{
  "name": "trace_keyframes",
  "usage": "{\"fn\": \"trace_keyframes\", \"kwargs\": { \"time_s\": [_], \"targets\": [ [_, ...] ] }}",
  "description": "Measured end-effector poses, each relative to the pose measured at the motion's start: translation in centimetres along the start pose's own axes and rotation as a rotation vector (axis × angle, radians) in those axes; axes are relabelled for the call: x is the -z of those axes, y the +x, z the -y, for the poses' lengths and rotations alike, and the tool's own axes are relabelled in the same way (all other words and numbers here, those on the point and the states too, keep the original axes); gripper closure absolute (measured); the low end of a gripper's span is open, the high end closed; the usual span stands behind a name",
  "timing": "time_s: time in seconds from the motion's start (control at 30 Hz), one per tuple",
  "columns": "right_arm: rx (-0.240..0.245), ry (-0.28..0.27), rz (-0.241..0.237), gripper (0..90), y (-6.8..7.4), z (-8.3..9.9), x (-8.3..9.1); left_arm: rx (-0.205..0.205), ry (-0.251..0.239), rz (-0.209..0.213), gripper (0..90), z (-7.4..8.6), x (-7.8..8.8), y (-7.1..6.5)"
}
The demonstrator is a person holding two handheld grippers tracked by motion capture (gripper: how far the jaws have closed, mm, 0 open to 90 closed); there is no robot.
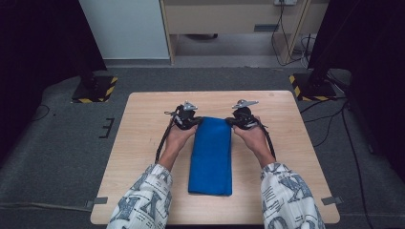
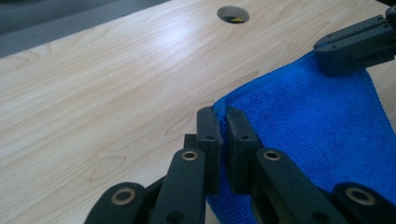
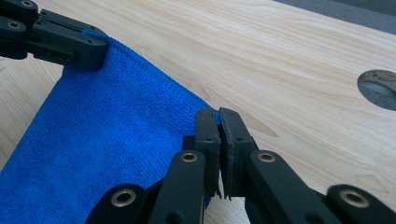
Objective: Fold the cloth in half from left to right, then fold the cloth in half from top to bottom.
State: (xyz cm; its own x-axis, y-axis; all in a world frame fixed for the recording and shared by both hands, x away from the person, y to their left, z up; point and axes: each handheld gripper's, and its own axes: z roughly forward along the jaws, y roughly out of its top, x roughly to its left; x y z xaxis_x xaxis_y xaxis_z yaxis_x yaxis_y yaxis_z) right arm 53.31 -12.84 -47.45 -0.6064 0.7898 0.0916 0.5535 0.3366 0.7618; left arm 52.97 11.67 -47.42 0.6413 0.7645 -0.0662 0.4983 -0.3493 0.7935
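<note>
At far corners, both tools (left tool (image 2: 222, 122), right tool (image 3: 219, 122)) pinch blue cloth (image 1: 210, 152).

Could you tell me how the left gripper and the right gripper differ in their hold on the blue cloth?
The left gripper pinches the far left corner of the blue cloth; the right gripper pinches the far right corner. In the high view they mirror each other. Both are shut on cloth.
</note>
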Motion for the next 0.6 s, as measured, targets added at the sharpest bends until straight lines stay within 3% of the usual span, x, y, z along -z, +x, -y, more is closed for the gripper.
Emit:
{"fn": "trace_keyframes", "kwargs": {
  "time_s": [0.6],
  "targets": [
    [0.019, -0.015, 0.002, 87.3, 0.3, -1.5, 0.3, 0.015, -0.027, -0.007, 85.9, -0.3, 0.7, 0.6]
  ]
}}
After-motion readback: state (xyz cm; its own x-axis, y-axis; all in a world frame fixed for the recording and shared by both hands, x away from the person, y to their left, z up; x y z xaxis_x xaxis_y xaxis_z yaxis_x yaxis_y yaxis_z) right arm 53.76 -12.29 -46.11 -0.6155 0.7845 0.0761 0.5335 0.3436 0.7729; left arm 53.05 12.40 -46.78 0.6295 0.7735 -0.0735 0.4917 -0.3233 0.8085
